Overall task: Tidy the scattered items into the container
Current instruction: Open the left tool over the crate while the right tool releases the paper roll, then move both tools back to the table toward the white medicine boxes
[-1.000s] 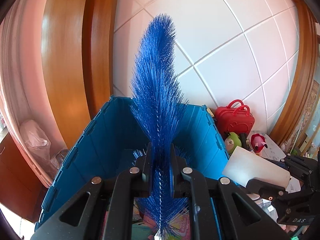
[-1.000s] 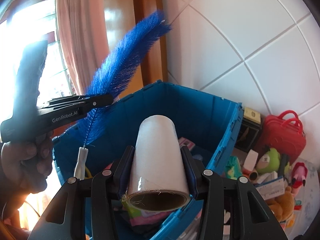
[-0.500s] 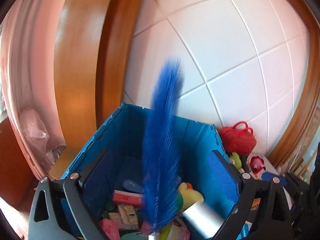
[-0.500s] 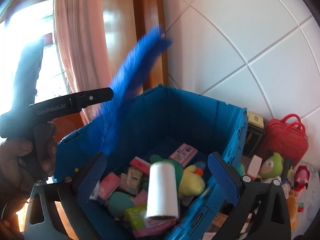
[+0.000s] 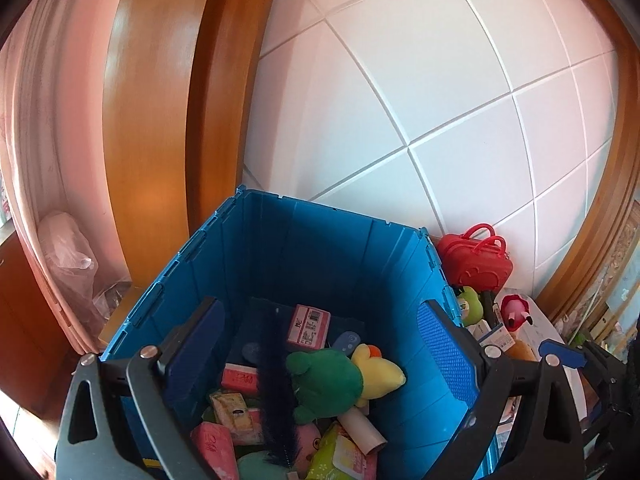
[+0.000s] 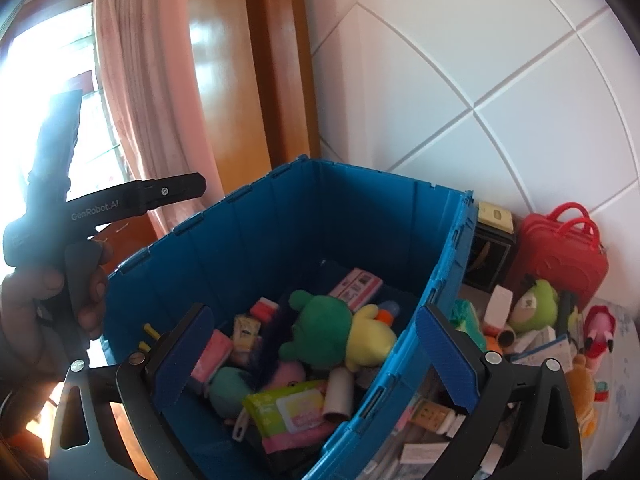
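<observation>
Both grippers, left (image 5: 320,344) and right (image 6: 316,356), hang over the blue crate (image 5: 344,248) with jaws wide apart, holding nothing. The blue brush (image 5: 276,392) and paper roll (image 6: 338,396) lie inside among toys.

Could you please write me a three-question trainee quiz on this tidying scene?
1. True or false: the right gripper holds the paper roll.
2. Where does the blue brush lie? A) inside the blue crate B) on the floor C) in the left gripper
3. Name the red thing standing against the wall outside the crate.

Key: 1 false, both grippers are open and empty; 2 A; 3 the red handbag.
</observation>
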### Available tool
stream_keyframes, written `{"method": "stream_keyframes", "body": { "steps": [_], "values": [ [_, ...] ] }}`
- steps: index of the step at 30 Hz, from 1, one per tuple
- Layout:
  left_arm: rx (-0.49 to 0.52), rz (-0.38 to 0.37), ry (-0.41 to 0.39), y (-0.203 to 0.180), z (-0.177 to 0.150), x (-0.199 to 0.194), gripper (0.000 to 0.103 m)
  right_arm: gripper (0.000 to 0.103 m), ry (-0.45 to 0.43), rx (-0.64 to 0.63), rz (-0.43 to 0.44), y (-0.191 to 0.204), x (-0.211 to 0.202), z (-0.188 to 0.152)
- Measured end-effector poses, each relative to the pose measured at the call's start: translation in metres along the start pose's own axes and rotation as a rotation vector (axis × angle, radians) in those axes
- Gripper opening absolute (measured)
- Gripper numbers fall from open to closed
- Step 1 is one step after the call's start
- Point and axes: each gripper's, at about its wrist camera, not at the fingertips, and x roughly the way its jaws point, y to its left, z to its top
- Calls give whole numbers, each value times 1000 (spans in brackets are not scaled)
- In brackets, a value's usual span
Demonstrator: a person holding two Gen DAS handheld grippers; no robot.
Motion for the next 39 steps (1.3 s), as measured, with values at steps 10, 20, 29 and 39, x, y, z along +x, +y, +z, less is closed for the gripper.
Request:
{"method": "stream_keyframes", "body": {
  "steps": [10,20,29,39],
  "values": [
    [58,-20,12,-63,-14,-5,98,103,-16,21,-21,-32,-38,-25],
    [124,-106,48,-164,-39,3,98,103,-7,95,-109,-111,-96,-67],
    [229,-152,137,-259,-95,32,98,103,35,217,-250,-213,-153,-132],
    [318,-105,304,-308,-191,100,98,103,133,306,-349,-302,-174,-212]
  ]
}}
